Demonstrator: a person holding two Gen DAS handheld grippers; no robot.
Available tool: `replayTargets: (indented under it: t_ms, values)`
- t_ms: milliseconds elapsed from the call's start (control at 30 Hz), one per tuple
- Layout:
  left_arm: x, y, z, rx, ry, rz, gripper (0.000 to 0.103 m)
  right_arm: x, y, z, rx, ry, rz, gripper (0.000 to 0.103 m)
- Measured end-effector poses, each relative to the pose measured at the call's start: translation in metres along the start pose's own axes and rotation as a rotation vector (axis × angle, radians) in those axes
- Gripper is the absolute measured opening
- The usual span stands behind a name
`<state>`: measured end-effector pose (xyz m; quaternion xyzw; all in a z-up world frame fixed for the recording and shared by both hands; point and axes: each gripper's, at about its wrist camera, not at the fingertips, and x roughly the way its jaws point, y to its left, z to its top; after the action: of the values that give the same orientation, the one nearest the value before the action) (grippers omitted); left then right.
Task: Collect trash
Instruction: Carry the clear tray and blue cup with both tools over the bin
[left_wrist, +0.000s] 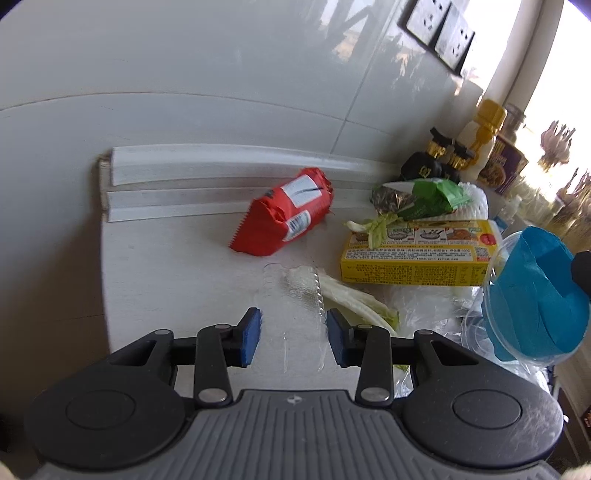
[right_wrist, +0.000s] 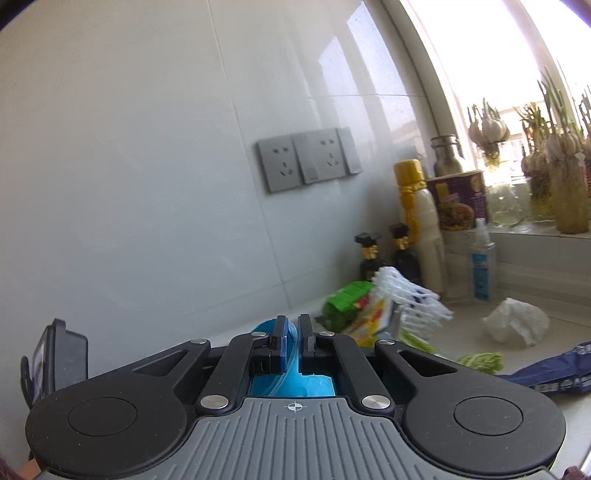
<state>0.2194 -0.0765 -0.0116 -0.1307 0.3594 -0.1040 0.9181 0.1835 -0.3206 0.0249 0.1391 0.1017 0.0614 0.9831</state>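
My left gripper (left_wrist: 293, 334) is open, its blue pads on either side of a clear plastic bottle (left_wrist: 295, 310) lying on the white counter (left_wrist: 177, 266). A red snack packet (left_wrist: 286, 216), a yellow box (left_wrist: 417, 254), a green wrapper (left_wrist: 428, 199) and cabbage leaves (left_wrist: 358, 301) lie beyond. My right gripper (right_wrist: 291, 345) is shut on the rim of a clear cup with blue lining (right_wrist: 291, 380), which also shows at the right of the left wrist view (left_wrist: 535, 295). A crumpled tissue (right_wrist: 517, 321) and a blue bag (right_wrist: 554, 369) lie at the right.
Sauce bottles (right_wrist: 402, 251), a white bottle with gold cap (right_wrist: 421, 221), a purple tub (right_wrist: 458, 203) and a spray bottle (right_wrist: 482, 258) stand along the tiled wall. Wall sockets (right_wrist: 306, 158) sit above. Garlic jars (right_wrist: 561, 184) fill the window sill. White trim strips (left_wrist: 221, 184) lie at the counter's back.
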Motion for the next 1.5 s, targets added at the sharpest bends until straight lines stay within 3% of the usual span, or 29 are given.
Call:
replayTargets:
  t_ms: [567,867,1067,1300,1500]
  values:
    - [-0.065,0.065,0.002,-0.034,-0.062,0.005,0.036,0.011,0.059,-0.008,-0.007,0.078,0.246,0.002]
    - [-0.083,0.121,-0.016,-0.073,-0.071,0.068,0.036,0.026,0.107,-0.028,-0.023,0.177,0.405,0.002]
    - [-0.084,0.163,-0.038,-0.102,-0.038,0.14,0.036,0.038,0.147,-0.055,-0.039,0.291,0.494,0.002]
    - [-0.07,0.207,-0.07,-0.176,0.043,0.196,0.036,0.053,0.19,-0.096,-0.133,0.438,0.505,0.002]
    - [-0.055,0.225,-0.093,-0.205,0.104,0.218,0.036,0.064,0.199,-0.128,-0.159,0.541,0.465,0.002]
